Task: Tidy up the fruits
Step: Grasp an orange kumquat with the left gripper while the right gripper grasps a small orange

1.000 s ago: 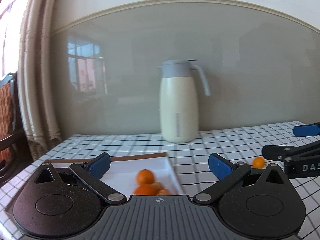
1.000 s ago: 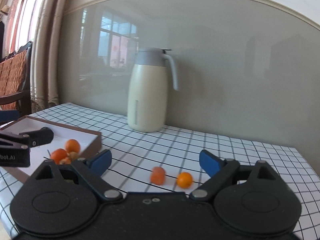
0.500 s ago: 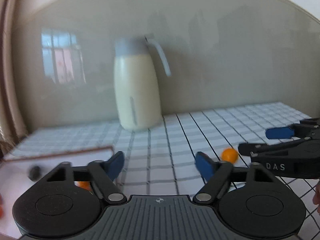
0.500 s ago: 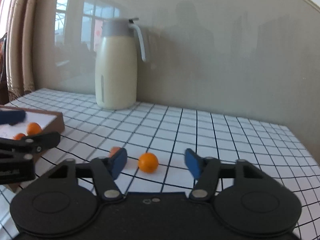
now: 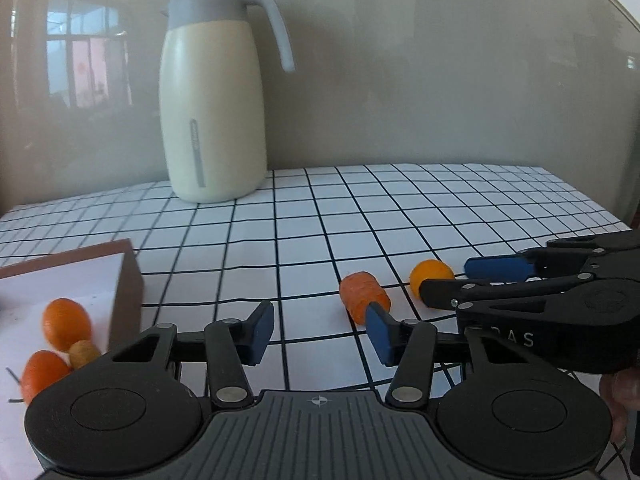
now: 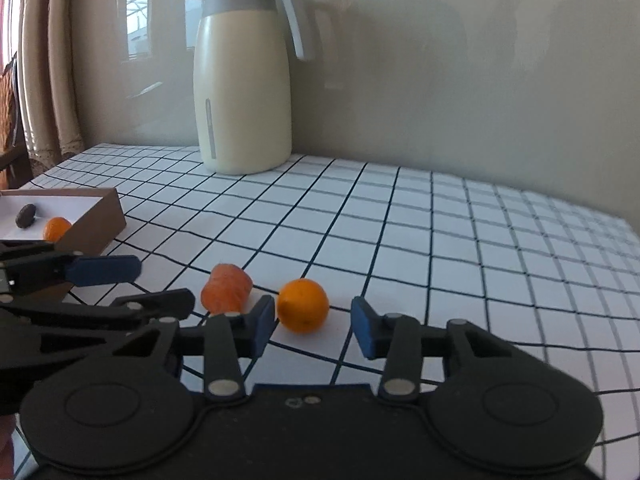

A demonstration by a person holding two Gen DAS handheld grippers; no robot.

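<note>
Fruit lay mid-tabletop: a carrot piece (image 5: 364, 297), its long axis slanting toward the near edge, and just beside it a round orange (image 6: 303, 305). The left gripper (image 5: 318, 333) and the right gripper (image 6: 313, 330) were closing, gripping nothing. "DAS" showed on the right gripper's side.

The box (image 5: 124, 280) runs off the left edge of the left wrist view, so only one corner shows. A small orange fruit (image 5: 38, 372) low in it is partly hidden behind the left gripper's black body. The carrot piece (image 5: 362, 294) has its near end covered by one of the blue fingers (image 5: 378, 334). In the right wrist view a small dark thing (image 6: 26, 215) lies in the box, too small to tell what it is.
</note>
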